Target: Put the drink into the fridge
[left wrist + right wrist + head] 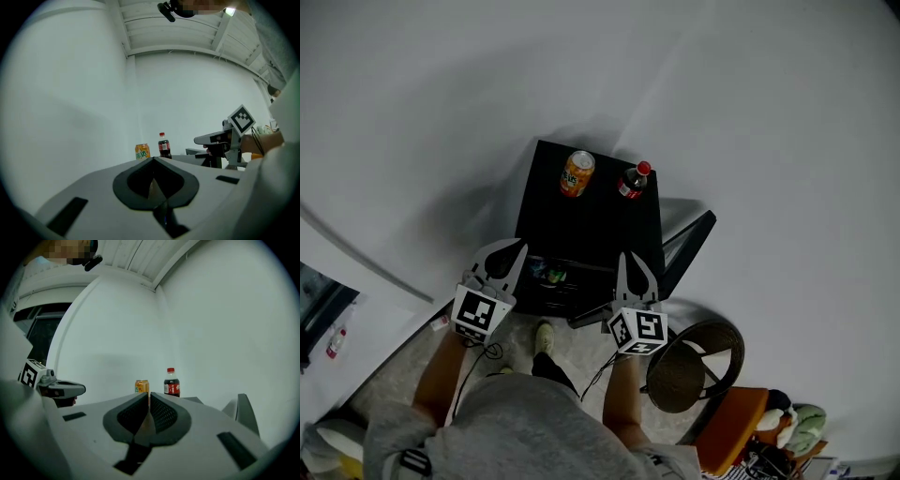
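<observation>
The left gripper (153, 159) and right gripper (148, 394) have jaws pressed together, empty. An orange can (577, 173) and a cola bottle (632, 181) stand atop the fridge (581, 223)

Head camera looks steeply down onto the black fridge (591, 220). Cameras on left gripper (514, 249) and right gripper (628, 259) look level. All three share orange can (577, 173) and cola bottle (633, 180).

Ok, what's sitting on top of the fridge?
An orange can and a red-capped cola bottle stand upright, apart, on top of the black fridge. Its interior shows only something green near the front; the top covers the rest.
</observation>
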Demonstrator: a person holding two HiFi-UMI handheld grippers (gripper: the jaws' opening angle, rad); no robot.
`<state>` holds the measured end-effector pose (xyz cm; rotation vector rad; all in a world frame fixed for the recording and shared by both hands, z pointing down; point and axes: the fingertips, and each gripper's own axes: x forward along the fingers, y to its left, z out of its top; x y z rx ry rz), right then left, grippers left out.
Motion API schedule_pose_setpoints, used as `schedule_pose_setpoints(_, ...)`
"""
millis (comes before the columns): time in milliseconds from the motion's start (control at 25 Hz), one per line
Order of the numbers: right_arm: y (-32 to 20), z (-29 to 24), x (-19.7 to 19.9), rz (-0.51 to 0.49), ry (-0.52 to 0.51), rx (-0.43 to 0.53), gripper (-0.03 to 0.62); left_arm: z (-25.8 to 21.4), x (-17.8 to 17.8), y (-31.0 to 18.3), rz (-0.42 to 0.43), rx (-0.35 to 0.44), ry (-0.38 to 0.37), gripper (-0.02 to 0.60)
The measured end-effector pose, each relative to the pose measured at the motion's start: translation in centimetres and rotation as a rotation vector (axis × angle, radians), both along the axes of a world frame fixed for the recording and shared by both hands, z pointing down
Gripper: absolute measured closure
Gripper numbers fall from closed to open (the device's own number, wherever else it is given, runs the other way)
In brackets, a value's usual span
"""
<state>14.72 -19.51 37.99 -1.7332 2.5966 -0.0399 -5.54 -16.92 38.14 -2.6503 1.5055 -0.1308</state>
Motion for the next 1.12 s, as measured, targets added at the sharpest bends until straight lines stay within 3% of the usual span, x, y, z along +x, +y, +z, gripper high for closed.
schedule_pose_setpoints(320, -7.0, -2.6, 2.7, -0.05, 0.011, 0.008, 0.56, -2.0, 3.5, -6.4, -0.024, 0.01, 0.022, 0.577)
schedule_pose_setpoints(840, -15.2, -6.1, 3.0, -0.111, 0.012, -0.001, 0.555, -1.9, 4.5, -11.5, -0.111, 0.0, 0.022, 0.577)
schedule_pose_setpoints(880, -15.6, -6.1, 2.7, -0.128, 0.013, -0.007, 0.536, -1.9, 4.5, -11.7, -0.116, -0.004, 0.024, 0.577)
schedule_pose_setpoints(960, -16.5, -6.0, 2.1, -0.162, 0.017, -0.022, 0.437, -1.9, 4.2, -12.2, -0.128, -0.011, 0.023, 0.577)
schedule_pose_setpoints(1120, -17.7, -5.8, 1.1, -0.182, 0.039, -0.034, 0.414, -1.8, 3.4, -12.8, -0.153, -0.012, 0.018, 0.577)
